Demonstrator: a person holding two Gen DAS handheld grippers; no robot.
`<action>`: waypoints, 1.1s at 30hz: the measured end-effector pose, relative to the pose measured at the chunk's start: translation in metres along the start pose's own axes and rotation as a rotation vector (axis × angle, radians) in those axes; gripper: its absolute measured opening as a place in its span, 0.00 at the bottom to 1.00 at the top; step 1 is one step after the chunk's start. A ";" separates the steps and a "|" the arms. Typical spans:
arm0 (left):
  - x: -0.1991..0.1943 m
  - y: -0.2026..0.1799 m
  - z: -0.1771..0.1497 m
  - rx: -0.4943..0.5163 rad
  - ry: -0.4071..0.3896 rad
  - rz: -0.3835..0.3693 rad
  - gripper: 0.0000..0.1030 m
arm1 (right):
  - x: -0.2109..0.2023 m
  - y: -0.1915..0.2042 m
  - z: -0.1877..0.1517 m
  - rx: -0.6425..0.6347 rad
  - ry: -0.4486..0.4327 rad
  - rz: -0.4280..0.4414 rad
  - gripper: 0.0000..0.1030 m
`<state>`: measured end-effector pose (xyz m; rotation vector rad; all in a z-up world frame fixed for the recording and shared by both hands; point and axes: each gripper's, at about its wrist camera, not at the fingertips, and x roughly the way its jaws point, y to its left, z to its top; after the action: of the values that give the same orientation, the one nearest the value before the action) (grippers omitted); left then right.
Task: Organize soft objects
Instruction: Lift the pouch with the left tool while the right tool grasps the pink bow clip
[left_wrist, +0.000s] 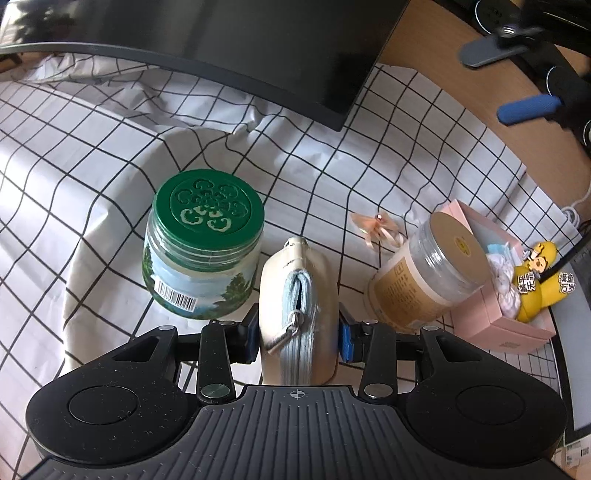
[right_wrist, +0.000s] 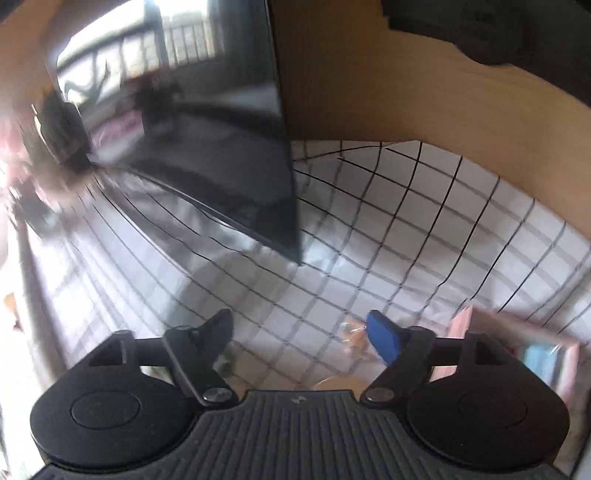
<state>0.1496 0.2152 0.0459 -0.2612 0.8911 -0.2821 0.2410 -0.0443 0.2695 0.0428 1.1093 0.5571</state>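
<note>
My left gripper (left_wrist: 298, 334) is shut on a cream soft pouch (left_wrist: 321, 280) with a light blue zip strip and a metal pull, held above the checked cloth (left_wrist: 92, 155). A pink box (left_wrist: 517, 325) at the right holds a yellow plush toy (left_wrist: 539, 280) and pale soft items. A pink ribbon bow (left_wrist: 376, 225) lies on the cloth beyond the pouch. My right gripper (right_wrist: 301, 328) is open and empty above the cloth; its view is motion-blurred. The pink box (right_wrist: 517, 332) and the bow (right_wrist: 354, 332) show blurred near its right finger. The right gripper also shows in the left wrist view (left_wrist: 528, 107).
A green-lidded jar (left_wrist: 203, 243) stands left of the pouch and a clear gold-lidded jar (left_wrist: 424, 273) right of it. A black monitor (left_wrist: 240, 48) stands over the back of the cloth, also in the right wrist view (right_wrist: 207, 158). Wooden desk (left_wrist: 443, 74) lies beyond.
</note>
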 end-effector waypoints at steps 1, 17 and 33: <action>0.001 0.000 0.000 0.000 -0.002 -0.002 0.43 | 0.007 -0.001 0.004 -0.024 0.020 -0.033 0.83; 0.021 0.007 -0.015 -0.107 0.093 -0.059 0.42 | 0.205 -0.053 0.009 -0.023 0.477 -0.095 0.77; -0.006 -0.005 0.010 -0.057 -0.005 -0.028 0.42 | 0.126 -0.002 0.003 -0.147 0.330 0.019 0.19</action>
<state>0.1535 0.2139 0.0580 -0.3270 0.8924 -0.2826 0.2852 0.0108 0.1654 -0.1717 1.3857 0.6778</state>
